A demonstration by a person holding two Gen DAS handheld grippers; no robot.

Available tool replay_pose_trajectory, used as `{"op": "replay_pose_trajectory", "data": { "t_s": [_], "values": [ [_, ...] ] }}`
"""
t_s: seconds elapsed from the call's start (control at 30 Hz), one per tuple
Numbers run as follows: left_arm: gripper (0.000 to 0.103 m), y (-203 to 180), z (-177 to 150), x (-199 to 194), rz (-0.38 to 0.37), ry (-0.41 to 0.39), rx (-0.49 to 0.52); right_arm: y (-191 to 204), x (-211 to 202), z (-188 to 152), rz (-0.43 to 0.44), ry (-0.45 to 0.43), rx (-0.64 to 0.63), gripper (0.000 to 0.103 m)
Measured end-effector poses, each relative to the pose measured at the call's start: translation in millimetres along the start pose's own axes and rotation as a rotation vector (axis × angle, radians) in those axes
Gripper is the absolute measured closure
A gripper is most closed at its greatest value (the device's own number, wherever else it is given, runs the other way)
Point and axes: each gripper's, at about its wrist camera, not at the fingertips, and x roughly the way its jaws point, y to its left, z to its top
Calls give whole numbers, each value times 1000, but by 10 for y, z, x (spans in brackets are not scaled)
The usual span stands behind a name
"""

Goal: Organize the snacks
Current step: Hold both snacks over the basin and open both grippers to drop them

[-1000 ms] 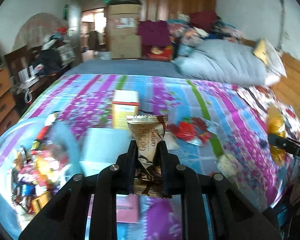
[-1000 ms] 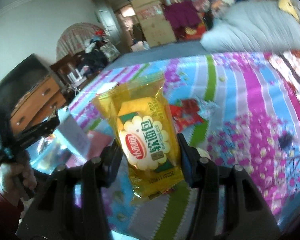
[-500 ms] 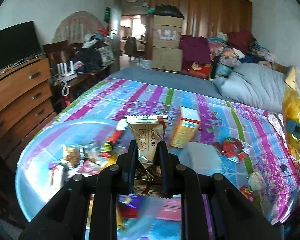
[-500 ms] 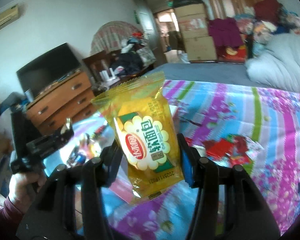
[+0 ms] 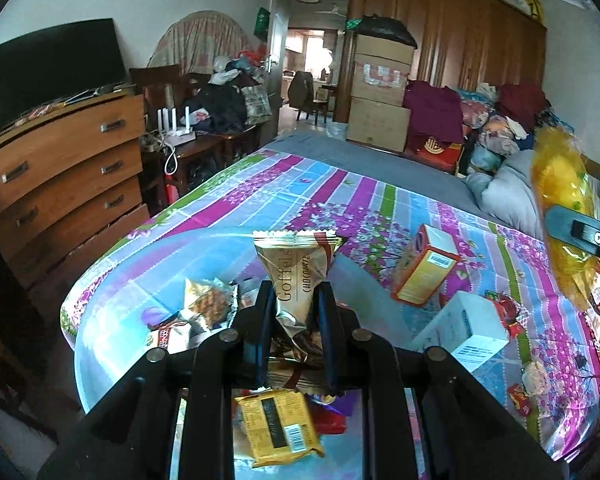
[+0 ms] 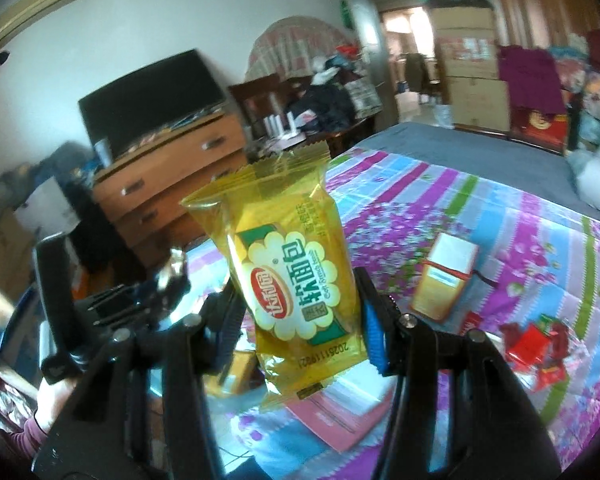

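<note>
Left wrist: left tool [image 5: 293, 312] clamped on gold chocolate packet [image 5: 296, 276], above clear tub [image 5: 112, 344]. Right wrist: right tool [image 6: 300, 320] gripping yellow bread packet [image 6: 296, 280], over bed [image 6: 520, 240].

two boxes [image 5: 424, 270] lie on the bed [image 5: 340, 196], right of the bin [image 5: 112, 328].

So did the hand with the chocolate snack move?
Yes. The left gripper swung left: the orange box, once straight ahead, now sits to its right.
</note>
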Motion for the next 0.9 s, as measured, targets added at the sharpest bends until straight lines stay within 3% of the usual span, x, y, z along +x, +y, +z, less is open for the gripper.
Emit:
{"op": "replay_pose_trajectory", "data": {
  "t_s": [0.47, 0.9],
  "values": [
    [83, 434, -47, 194, 45, 47, -52, 432, 773, 122, 89, 133, -47, 51],
    [83, 596, -87, 371, 58, 82, -88, 550, 1137, 105, 108, 201, -56, 51]
  ]
}}
